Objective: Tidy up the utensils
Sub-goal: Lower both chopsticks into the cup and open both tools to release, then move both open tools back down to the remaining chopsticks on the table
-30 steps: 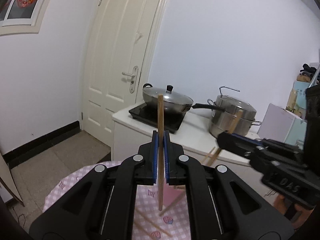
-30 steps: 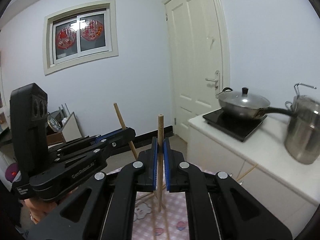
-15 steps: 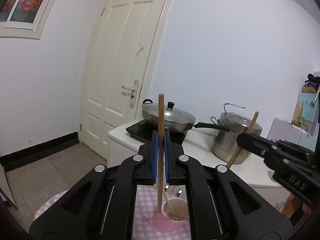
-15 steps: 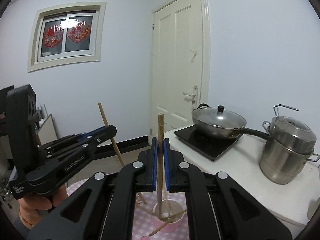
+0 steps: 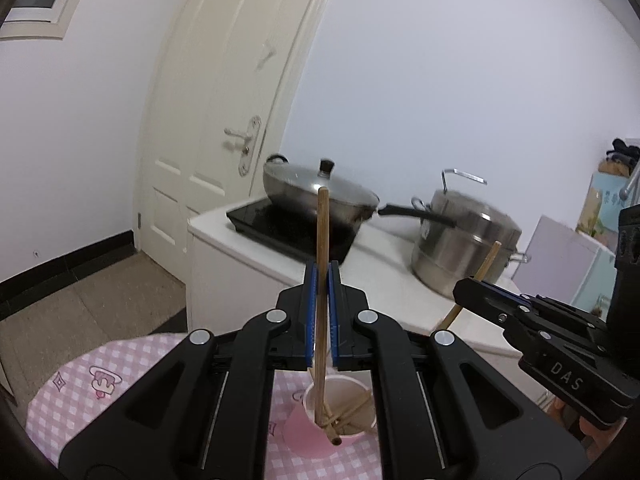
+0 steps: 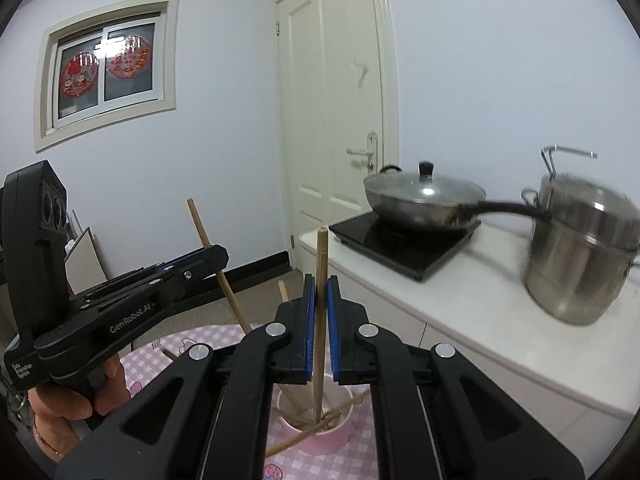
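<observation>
Chopsticks stand upright, one clamped in each gripper's closed fingers, left gripper and right gripper, tips dipping into the pink cup directly below.

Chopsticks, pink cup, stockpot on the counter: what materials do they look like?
Chopstick in the left gripper: likely wood or bamboo, matte tan, unlacquered. The right gripper grips one that looks alike.
Pink cup: probably plastic, smooth, pale inside; melamine or ceramic possible.
Stockpot: stainless steel, brushed shine with reflections, wire bail handle.
</observation>
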Demonstrator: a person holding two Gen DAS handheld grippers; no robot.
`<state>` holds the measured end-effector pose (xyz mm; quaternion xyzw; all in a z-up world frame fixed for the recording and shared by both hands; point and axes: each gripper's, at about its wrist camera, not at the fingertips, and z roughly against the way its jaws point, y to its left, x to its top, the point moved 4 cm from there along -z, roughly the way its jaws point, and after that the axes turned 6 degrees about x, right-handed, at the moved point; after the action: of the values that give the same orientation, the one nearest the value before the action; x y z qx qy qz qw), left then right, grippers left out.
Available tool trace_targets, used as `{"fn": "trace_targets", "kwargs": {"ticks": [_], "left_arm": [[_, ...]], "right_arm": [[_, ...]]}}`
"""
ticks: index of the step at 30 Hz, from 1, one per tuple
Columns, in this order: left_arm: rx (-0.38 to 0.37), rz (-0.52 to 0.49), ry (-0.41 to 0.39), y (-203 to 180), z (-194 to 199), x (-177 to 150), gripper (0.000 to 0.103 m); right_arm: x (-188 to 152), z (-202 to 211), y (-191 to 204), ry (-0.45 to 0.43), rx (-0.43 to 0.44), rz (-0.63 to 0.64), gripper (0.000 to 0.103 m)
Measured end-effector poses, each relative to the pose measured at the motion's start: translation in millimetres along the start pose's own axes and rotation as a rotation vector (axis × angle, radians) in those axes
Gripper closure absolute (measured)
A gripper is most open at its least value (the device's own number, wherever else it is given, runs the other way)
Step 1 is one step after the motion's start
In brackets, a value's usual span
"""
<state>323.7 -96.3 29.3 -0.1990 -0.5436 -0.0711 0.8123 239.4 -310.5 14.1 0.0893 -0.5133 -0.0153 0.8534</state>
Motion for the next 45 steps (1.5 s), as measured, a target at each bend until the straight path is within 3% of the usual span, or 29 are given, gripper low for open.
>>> {"fn": "trace_targets", "kwargs": {"ticks": [14, 29, 31, 33, 41, 44, 45], "left_arm": [[0.003, -0.048, 0.13, 3, -18, -31, 0.097], [0.005, -0.064, 0.135, -1, -3, -25, 0.096], [0.004, -0.066, 0.13, -2, 2, -23, 0.091], [0.001, -0.067, 0.117, -2, 9, -21, 0.074], [0.011, -0.092, 0.059, -1, 47, -14, 0.072], [0.022, -0.103, 0.026, 0, 67, -18, 0.052], [0.029, -0.118, 0.016, 0, 73, -20, 0.052]], "right_arm": [[-34, -3, -8, 0.076, 0.013, -0.071, 0.098], [-30, 12, -12, 0.062, 0.022, -0.119, 0.097], [-27, 18, -11, 0.05, 0.024, -0.12, 0.094], [-25, 24, -9, 0.039, 0.029, -0.12, 0.089], [-27, 54, 3, 0.001, 0.052, -0.118, 0.085], [-32, 63, 12, -0.004, 0.054, -0.099, 0.084], [-34, 66, 16, -0.005, 0.051, -0.089, 0.083]]}}
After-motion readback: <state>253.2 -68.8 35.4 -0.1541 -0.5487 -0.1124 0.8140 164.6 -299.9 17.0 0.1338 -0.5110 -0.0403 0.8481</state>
